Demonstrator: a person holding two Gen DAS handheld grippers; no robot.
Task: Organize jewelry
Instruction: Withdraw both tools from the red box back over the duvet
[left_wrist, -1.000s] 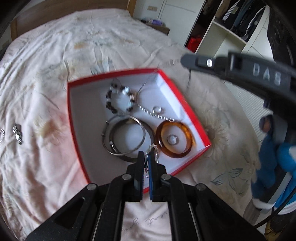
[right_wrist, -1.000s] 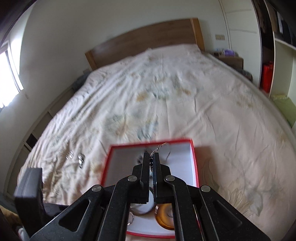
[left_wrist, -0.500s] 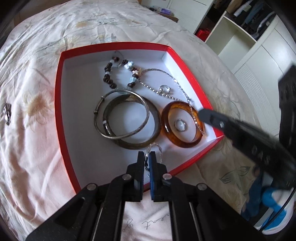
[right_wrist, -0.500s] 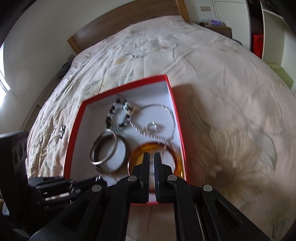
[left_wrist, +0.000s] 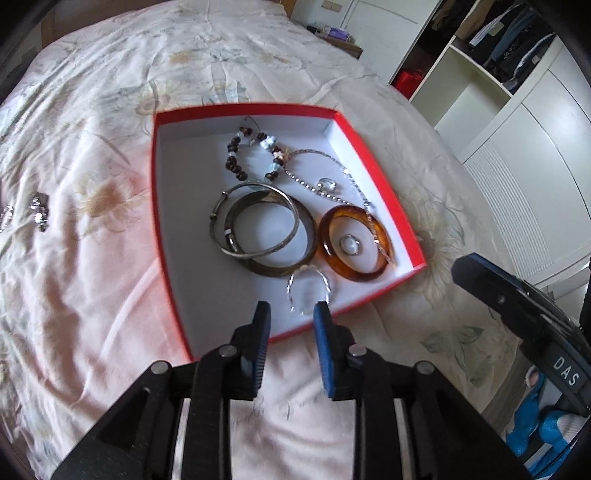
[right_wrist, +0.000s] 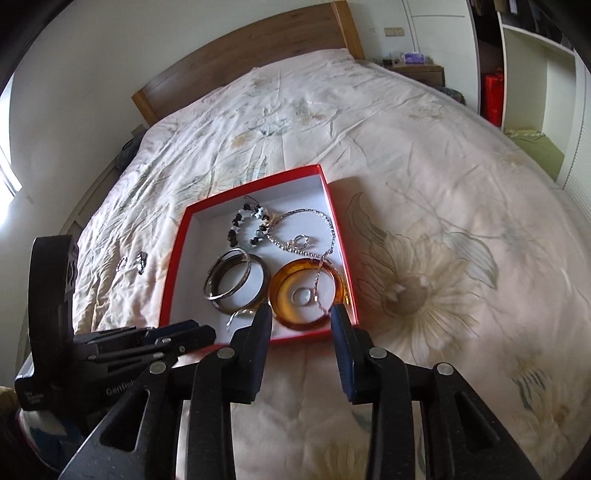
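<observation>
Both grippers' fingers (left_wrist: 263, 325) parted, empty, above red box (left_wrist: 373, 162).

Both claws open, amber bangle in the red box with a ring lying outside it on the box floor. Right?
Not quite: the ring lies inside the amber bangle, as the left wrist view shows. Left claw and right claw are open; the bangle is in the red box.
</observation>
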